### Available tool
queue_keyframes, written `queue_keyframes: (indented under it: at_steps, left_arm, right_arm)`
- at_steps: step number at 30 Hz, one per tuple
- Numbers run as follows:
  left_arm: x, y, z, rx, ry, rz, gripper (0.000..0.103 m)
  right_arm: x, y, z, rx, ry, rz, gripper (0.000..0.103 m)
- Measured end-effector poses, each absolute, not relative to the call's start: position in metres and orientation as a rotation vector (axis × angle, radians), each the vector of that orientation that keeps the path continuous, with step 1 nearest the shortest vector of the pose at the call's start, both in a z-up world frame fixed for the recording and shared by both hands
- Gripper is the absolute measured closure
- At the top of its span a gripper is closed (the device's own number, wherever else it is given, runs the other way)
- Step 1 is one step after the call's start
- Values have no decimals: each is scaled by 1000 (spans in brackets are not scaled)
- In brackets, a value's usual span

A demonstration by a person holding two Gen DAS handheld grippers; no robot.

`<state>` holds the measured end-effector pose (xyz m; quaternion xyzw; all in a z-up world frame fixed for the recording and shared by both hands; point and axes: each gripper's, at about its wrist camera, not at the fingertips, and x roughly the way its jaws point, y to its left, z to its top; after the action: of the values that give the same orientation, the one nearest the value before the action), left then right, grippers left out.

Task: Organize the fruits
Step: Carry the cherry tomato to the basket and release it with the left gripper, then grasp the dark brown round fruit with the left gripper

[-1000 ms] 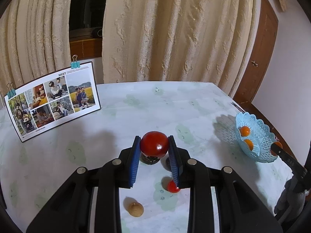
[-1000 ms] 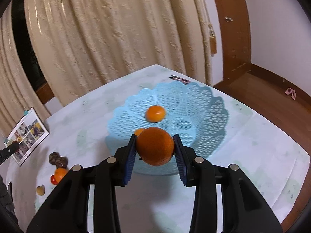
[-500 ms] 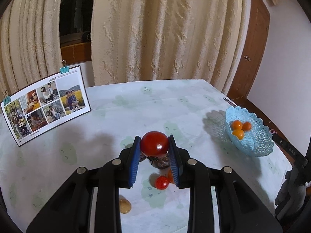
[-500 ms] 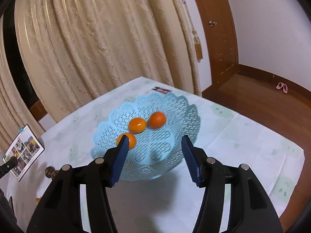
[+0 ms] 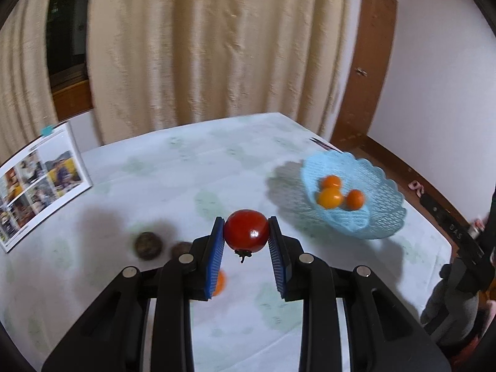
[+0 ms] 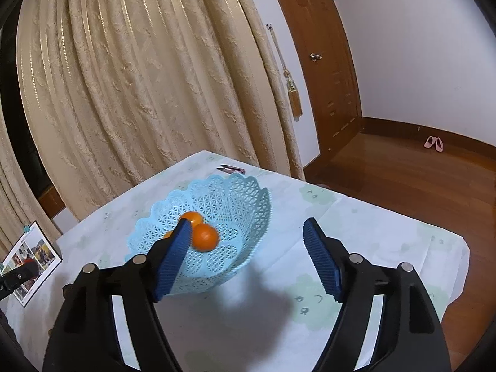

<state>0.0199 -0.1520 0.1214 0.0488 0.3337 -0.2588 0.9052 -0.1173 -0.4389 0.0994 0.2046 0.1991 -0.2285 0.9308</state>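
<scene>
Right gripper (image 6: pixel 248 260) fingers spread wide, empty, above counter (image 6: pixel 356 217). Blue lattice basket (image 6: pixel 245 198) holds oranges (image 6: pixel 204 237).

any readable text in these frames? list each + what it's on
"DAS": white letters on the right gripper's black body, seen from the left wrist view; may be part of a longer mark.
Photo board: print blurred, unreadable.
Photo board in the right wrist view: too small to read.
Nothing else legible.
</scene>
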Motion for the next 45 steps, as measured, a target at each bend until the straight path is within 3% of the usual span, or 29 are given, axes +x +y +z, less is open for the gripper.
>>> queue_keyframes:
  at_steps: [5,24,26,27,28,29,45]
  left_arm:
    - [17,-191,116,129,705,-597,75]
    - [26,-296,85,203,752,-737,74]
    - [27,-299,84,200,751,-748,66]
    - [28,-299,85,192,752,-751,57]
    - [28,-298,85,186,749,-749,33]
    - [28,-296,87,177,741,-742,28]
    - [50,-223,115,114,700,-576,27]
  right_arm:
    - [-125,-444,95,424,375,-468,20]
    - [-136,-453,89,429,320,-472,16]
    - [-137,-454,88,432,314,-477,15]
    - [-138,-454,88,432,308,-480,14]
    - [-139,-454,88,430,298,-484,8]
    - [-141,-454,88,427,287,-486,7]
    - [-138,-433,102,382,275,-466,7]
